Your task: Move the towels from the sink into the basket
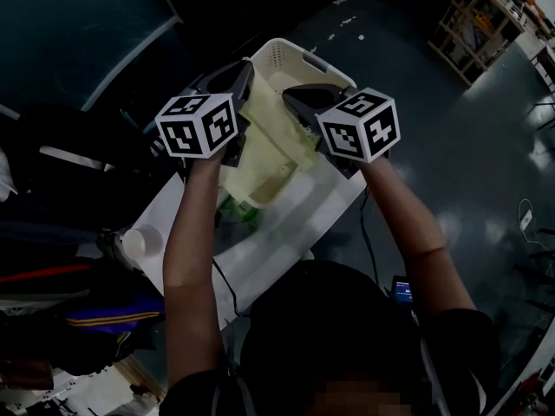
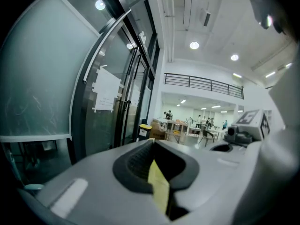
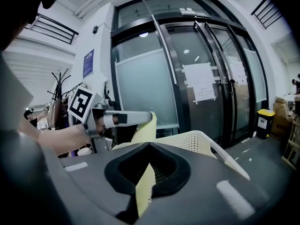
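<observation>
A pale yellow towel hangs stretched between my two grippers, over the white perforated basket. My left gripper is shut on one edge of it; that edge shows as a yellow strip pinched in the jaws. The right gripper is shut on the other edge, also seen as a yellow strip. In the right gripper view the left gripper holds the towel beside the basket. Something green lies below the towel on the white sink unit.
Glass doors with black frames stand behind the basket. A white round object sits at the unit's left end. Dark clothing and clutter fill the left side, and wooden shelving stands far right on the grey floor.
</observation>
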Available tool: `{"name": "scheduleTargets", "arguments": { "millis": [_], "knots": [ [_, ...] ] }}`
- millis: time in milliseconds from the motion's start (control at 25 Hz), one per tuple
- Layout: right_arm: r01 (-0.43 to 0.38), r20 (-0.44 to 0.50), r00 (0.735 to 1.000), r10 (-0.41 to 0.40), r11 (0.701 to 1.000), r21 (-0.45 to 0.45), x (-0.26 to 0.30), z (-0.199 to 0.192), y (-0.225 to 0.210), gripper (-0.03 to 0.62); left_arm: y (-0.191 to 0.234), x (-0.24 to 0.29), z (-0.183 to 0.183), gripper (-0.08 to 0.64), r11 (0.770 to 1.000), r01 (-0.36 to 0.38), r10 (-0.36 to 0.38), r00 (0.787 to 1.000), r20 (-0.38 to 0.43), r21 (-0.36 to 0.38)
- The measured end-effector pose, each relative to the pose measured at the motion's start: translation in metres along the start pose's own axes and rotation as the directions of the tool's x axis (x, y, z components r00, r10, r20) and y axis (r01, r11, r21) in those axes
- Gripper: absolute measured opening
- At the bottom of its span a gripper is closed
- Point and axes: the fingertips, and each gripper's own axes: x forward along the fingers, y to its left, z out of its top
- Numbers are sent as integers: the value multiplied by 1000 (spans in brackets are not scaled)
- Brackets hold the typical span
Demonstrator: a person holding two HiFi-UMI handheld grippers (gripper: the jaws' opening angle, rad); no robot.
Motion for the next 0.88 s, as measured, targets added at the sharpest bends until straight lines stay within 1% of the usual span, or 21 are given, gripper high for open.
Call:
{"name": "scheduleTargets", "arguments": {
  "millis": [80,240,360,440,560,600,640,680,720,800,880],
  "knots": [
    [0,-7,1000,0,1000,-1,0,-2,-1,-1,0,5,-6,8,1000,4,-4,1000,-13,2],
    [0,-23,1000,0,1000,-1,1,-8,-4,0,-2,13,-25,9,1000,7,-6,998,-65,10],
    [1,-31,1000,-1,1000,5,1,-12,-7,0,-1,13,-41,9,1000,-5,7,995,-103,19],
    [2,-35,999,-2,1000,8,0,-14,-8,0,1,11,-49,11,999,-31,37,991,-127,43],
    [0,-35,999,1,1000,12,0,-15,-10,-1,3,10,-60,11,993,-61,78,983,-169,102],
    [-2,-35,999,2,1000,14,0,-15,-10,0,2,9,-65,24,991,-63,84,979,-185,117],
    [-4,-35,999,4,1000,15,0,-15,-9,0,2,8,-70,82,990,-65,90,975,-202,129],
    [-6,-35,999,7,1000,16,1,-16,-9,0,3,7,-75,159,988,-69,98,971,-216,138],
    [-9,-35,999,10,1000,18,2,-16,-7,0,4,6,-79,195,986,-78,110,969,-223,147],
    [-15,-36,999,16,1000,19,4,-17,-4,0,8,1,-82,199,982,-99,133,967,-217,159],
    [-18,-39,999,19,1000,19,5,-19,-2,0,8,-5,-82,199,983,-104,134,969,-207,148]
  ]
}}
